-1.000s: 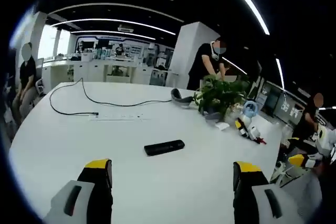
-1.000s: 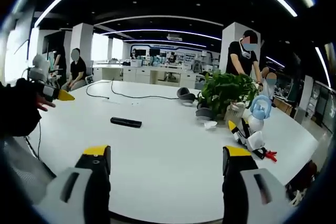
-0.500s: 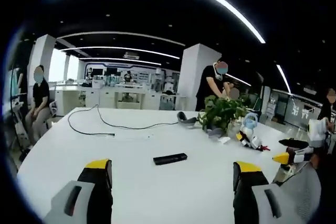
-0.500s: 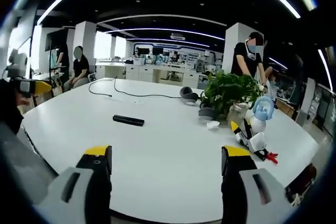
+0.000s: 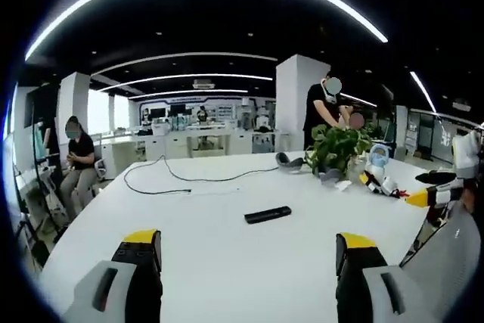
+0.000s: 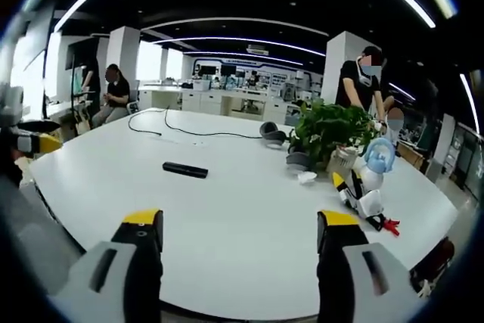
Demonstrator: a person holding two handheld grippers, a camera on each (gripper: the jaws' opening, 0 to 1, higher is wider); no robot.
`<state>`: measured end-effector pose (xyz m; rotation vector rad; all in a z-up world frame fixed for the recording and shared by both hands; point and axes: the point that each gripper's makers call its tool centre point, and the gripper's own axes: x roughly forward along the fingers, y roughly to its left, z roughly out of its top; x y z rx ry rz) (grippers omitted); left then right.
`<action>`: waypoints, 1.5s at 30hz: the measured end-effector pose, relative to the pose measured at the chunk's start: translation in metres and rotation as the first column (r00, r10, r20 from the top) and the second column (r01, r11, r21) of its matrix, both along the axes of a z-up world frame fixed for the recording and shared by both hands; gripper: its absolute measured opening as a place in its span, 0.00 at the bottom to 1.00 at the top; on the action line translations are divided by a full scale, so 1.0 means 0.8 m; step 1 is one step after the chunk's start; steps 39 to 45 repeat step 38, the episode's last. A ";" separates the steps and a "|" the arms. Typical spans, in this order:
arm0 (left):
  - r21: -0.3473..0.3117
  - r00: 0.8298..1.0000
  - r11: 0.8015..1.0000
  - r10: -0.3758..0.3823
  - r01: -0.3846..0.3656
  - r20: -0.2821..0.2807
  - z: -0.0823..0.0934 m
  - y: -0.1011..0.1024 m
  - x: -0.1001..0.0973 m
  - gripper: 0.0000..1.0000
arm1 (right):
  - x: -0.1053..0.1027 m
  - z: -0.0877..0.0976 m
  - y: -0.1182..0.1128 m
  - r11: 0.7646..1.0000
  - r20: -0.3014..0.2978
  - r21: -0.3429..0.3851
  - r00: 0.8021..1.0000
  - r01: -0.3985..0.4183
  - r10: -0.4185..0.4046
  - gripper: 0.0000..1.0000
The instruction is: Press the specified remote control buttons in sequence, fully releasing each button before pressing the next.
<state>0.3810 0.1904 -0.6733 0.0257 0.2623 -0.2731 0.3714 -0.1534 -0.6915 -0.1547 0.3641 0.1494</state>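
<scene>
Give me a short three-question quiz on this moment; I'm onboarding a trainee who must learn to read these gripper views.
1. True or false: the right gripper is shut on the remote control.
2. What lies nearest the potted plant: (a) headphones, (b) black cable, (c) remote control?
3. On what does the remote control rest?

Key:
1. False; both jaws stand apart, and the remote lies far ahead, untouched.
2. (a)
3. The white table, flat, with bare surface around it.

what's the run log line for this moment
left gripper open | right gripper open | remote untouched on white table | no press yet
</scene>
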 end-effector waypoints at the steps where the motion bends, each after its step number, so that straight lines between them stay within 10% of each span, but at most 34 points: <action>1: 0.001 1.000 1.000 0.002 -0.002 -0.012 -0.003 0.001 0.000 1.00 | 0.000 0.000 -0.001 1.000 0.001 0.003 1.000 0.003 -0.003 0.86; 45: 0.041 1.000 0.999 0.012 -0.011 -0.025 -0.007 0.005 -0.005 1.00 | -0.003 0.014 -0.002 1.000 0.058 -0.007 0.998 0.008 -0.007 0.94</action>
